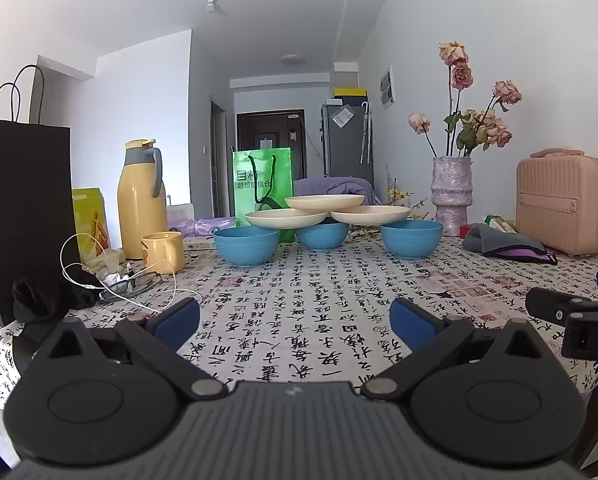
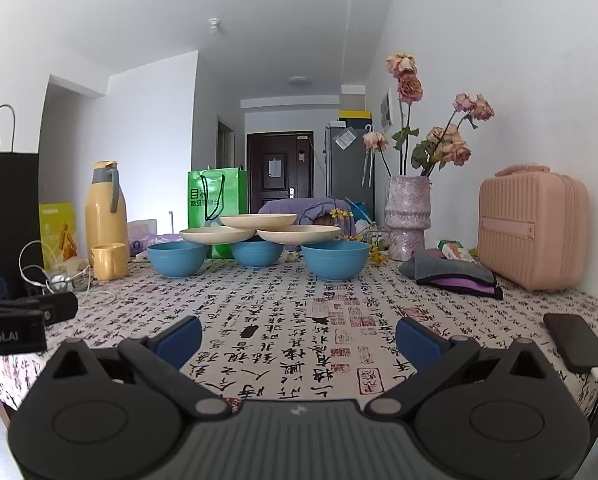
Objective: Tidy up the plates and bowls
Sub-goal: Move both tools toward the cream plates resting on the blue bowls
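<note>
L gripper (image 1: 295, 322) and R gripper (image 2: 299, 338) low over tablecloth (image 2: 299, 304) at near edge, jaws spread wide on both, nothing held. Further back, mid-table: 3 blue bowls (image 2: 255, 253) in a row w/ 3 cream plates (image 2: 258, 221) stacked pyramid-style on rims. Beyond: green bag (image 2: 217, 200), vase (image 2: 407, 216) at right

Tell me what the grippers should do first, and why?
Probably move the right gripper forward toward the top plate and lift it off. It rests on the two lower plates, which sit on the three blue bowls. Both grippers are open, empty and well short of the stack, so nothing below can come off safely first.
</note>
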{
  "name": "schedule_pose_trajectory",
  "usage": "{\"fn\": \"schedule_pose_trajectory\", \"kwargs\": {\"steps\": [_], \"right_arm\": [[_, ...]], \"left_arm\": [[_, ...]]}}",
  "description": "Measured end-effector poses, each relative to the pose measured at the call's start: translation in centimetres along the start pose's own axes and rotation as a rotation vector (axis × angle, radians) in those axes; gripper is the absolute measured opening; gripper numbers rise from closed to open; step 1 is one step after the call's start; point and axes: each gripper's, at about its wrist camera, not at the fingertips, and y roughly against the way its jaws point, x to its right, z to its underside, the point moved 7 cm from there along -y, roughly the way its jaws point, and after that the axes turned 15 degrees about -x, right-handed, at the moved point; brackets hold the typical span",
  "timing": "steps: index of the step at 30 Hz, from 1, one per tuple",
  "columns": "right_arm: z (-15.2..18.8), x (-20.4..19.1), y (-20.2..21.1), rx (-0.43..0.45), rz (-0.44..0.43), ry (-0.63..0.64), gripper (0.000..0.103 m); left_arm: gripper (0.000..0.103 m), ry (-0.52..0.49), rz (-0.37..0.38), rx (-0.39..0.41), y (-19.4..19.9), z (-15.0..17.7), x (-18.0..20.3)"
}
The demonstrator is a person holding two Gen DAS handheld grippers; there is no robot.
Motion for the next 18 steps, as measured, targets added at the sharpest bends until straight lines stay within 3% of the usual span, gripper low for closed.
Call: {"fn": "schedule_pose_trajectory", "kwargs": {"steps": [18], "right_arm": [[-3.4, 1.9, -5.7, -0.010, 0.027, 0.001, 0.103]], "left_arm": [[0.103, -0.007, 0.035, -0.024, -5.6, -4.0, 2.1]]}}
